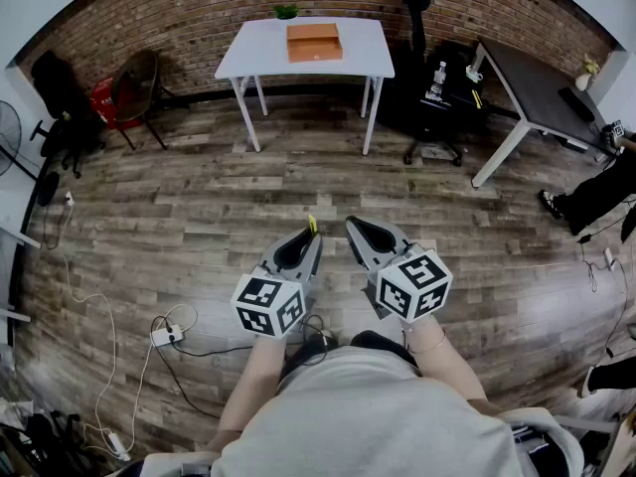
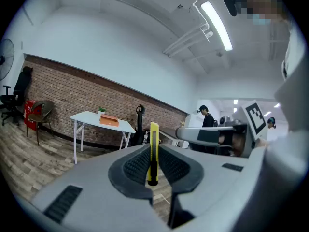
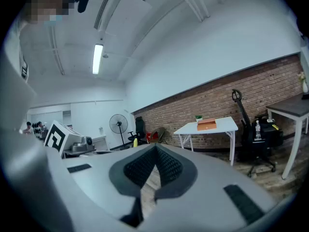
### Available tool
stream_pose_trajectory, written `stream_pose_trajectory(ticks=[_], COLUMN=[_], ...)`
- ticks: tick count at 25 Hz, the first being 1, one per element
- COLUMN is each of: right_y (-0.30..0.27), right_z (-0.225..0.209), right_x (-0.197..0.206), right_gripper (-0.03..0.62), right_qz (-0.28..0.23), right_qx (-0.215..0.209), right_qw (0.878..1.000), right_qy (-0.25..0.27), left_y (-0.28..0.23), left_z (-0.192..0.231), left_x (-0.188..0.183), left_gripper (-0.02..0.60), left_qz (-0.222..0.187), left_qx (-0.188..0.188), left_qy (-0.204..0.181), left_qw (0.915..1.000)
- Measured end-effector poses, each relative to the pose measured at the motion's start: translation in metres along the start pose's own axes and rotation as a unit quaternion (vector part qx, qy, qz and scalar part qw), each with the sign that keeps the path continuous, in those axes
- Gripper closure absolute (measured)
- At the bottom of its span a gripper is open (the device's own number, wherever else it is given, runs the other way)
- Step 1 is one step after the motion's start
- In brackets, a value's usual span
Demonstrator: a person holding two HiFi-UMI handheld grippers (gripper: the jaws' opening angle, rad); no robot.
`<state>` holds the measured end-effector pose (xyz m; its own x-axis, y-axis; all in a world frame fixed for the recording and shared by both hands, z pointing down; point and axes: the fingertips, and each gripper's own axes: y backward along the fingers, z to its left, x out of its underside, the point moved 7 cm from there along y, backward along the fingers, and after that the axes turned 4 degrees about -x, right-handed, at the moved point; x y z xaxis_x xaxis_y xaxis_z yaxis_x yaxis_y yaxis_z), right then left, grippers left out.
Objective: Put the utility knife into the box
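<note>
My left gripper [image 1: 310, 237] is shut on a yellow utility knife [image 2: 153, 151], whose tip [image 1: 312, 224] sticks out past the jaws. In the left gripper view the knife stands upright between the ribbed pads. My right gripper [image 1: 355, 229] is shut with nothing in it, close beside the left one at waist height. An orange box [image 1: 314, 42] lies on a white table [image 1: 260, 50] by the far brick wall, several steps away. The box also shows small and distant in the left gripper view [image 2: 109, 121] and the right gripper view [image 3: 206, 125].
Wooden floor lies between me and the table. A dark desk [image 1: 542, 82] and a black office chair [image 1: 437, 97] stand at right, a chair [image 1: 139, 82] and a fan [image 1: 8, 132] at left. Cables and a power strip [image 1: 164, 335] lie on the floor at lower left. People stand in the background [image 2: 206, 116].
</note>
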<state>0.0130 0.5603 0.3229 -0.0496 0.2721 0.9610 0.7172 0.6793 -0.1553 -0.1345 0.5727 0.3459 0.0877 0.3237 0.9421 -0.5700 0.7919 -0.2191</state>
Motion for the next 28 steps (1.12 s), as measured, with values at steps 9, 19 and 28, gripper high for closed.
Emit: stream_pose_trajectory(ticks=[9, 19, 28], right_y=[0.004, 0.018, 0.024], right_z=[-0.013, -0.028, -0.048], right_x=[0.004, 0.003, 0.019], right_gripper=[0.595, 0.595, 0.595], right_qz=[0.001, -0.012, 0.003], right_qx=[0.027, 0.020, -0.017], right_qw=[1.000, 1.000, 0.999], right_qy=[-0.003, -0.014, -0.036], left_y=[-0.008, -0.023, -0.047], left_z=[0.002, -0.011, -0.032], left_x=[-0.007, -0.003, 0.009], left_gripper=[0.532, 0.532, 0.532], left_qz=[0.000, 0.006, 0.002], left_qx=[-0.003, 0.003, -0.013], left_qy=[-0.016, -0.015, 0.008], left_qw=[0.9999, 0.9999, 0.9999])
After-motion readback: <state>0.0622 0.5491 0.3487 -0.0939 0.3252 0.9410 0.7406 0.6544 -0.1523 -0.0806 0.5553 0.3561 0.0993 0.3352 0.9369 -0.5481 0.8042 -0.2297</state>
